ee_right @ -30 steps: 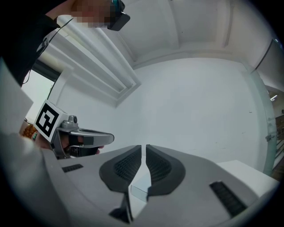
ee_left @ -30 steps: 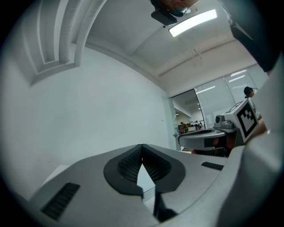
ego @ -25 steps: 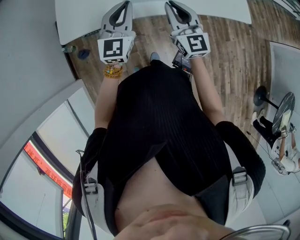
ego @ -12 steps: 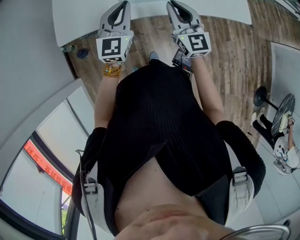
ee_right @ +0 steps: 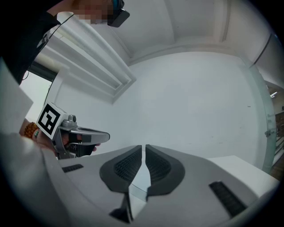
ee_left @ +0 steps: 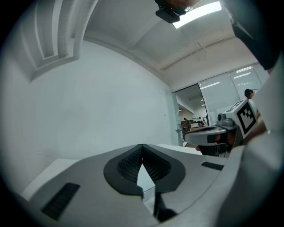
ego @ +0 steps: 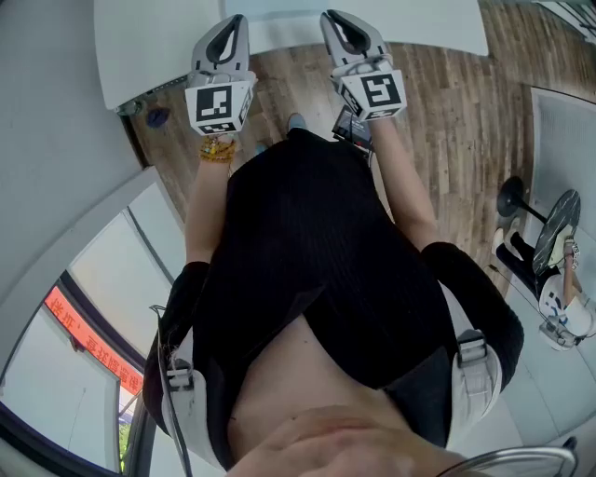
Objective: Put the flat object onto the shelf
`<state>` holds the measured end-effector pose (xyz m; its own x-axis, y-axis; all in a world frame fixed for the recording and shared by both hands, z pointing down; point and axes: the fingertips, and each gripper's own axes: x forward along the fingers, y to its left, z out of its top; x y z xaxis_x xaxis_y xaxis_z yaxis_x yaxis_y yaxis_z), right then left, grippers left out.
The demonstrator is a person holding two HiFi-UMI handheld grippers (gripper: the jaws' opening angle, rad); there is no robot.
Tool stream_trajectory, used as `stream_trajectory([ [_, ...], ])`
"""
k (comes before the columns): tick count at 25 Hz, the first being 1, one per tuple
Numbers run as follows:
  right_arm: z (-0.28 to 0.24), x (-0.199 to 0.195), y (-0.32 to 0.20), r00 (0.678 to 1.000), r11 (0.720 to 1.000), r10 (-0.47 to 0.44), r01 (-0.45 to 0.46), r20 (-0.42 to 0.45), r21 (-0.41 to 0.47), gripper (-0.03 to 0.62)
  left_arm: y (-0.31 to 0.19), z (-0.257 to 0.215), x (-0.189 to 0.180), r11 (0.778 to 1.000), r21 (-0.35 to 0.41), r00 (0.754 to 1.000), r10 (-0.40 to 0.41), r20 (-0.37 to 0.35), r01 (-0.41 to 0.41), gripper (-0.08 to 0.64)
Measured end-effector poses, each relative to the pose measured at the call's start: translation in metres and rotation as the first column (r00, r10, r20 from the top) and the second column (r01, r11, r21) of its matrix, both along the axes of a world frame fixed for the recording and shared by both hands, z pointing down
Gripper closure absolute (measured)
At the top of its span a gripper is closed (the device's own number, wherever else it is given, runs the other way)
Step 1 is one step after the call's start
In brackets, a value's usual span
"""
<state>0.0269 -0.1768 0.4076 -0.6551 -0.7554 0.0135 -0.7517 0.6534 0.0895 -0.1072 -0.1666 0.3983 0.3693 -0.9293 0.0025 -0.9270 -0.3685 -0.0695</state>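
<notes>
Head view: left gripper (ego: 228,28) and right gripper (ego: 346,28) level, side by side at the white counter (ego: 428,23) edge; no flat object or shelf ahead of the jaws; red banner (ego: 79,331) lettering too small to read. Left gripper view: jaws together, empty, only counter beyond. Right gripper view: jaws closed to a hairline slit, nothing between; judgement: locate the object first, then open and approach its thin edge level.

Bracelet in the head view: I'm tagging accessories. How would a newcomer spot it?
Start at the black top filling the picture. Follow the arm at its left up to the left gripper; the bracelet rings that wrist, the only golden beads.
</notes>
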Motion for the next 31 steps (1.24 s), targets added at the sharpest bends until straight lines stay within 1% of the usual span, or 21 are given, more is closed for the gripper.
stream_trajectory([
  [9, -0.002, 0.012, -0.006, 1.000, 1.000, 0.002, -0.002, 0.008, -0.001, 0.548, -0.009, -0.003, 0.018, 1.000, 0.003, 1.000, 0.011, 0.009, -0.011, 0.546],
  [18, -0.002, 0.017, -0.007, 1.000, 1.000, 0.025, -0.025, 0.014, 0.004, 0.549, -0.012, 0.001, 0.028, 0.999, -0.003, 0.999, 0.046, 0.021, -0.046, 0.546],
  [21, -0.003, 0.020, -0.006, 0.997, 0.997, 0.073, -0.073, 0.021, 0.004, 0.549, -0.013, 0.005, 0.031, 0.996, -0.014, 0.996, 0.092, 0.019, -0.091, 0.546],
  [23, -0.005, 0.024, -0.002, 0.990, 0.990, 0.137, -0.138, 0.018, 0.006, 0.549, -0.017, 0.006, 0.036, 0.987, -0.012, 0.987, 0.158, 0.010, -0.157, 0.546],
  [25, -0.007, 0.027, 0.002, 0.978, 0.978, 0.206, -0.207, 0.008, 0.012, 0.551, -0.024, 0.004, 0.041, 0.973, -0.004, 0.973, 0.231, -0.002, -0.231, 0.546],
  [27, -0.009, 0.018, 0.005, 0.971, 0.971, 0.241, -0.241, 0.008, 0.005, 0.551, -0.029, 0.000, 0.034, 0.964, -0.004, 0.964, 0.266, -0.004, -0.266, 0.546],
  [31, -0.020, -0.017, 0.017, 0.965, 0.966, 0.259, -0.259, 0.042, -0.009, 0.552, -0.036, -0.012, 0.010, 0.957, -0.004, 0.957, 0.291, -0.006, -0.291, 0.546],
])
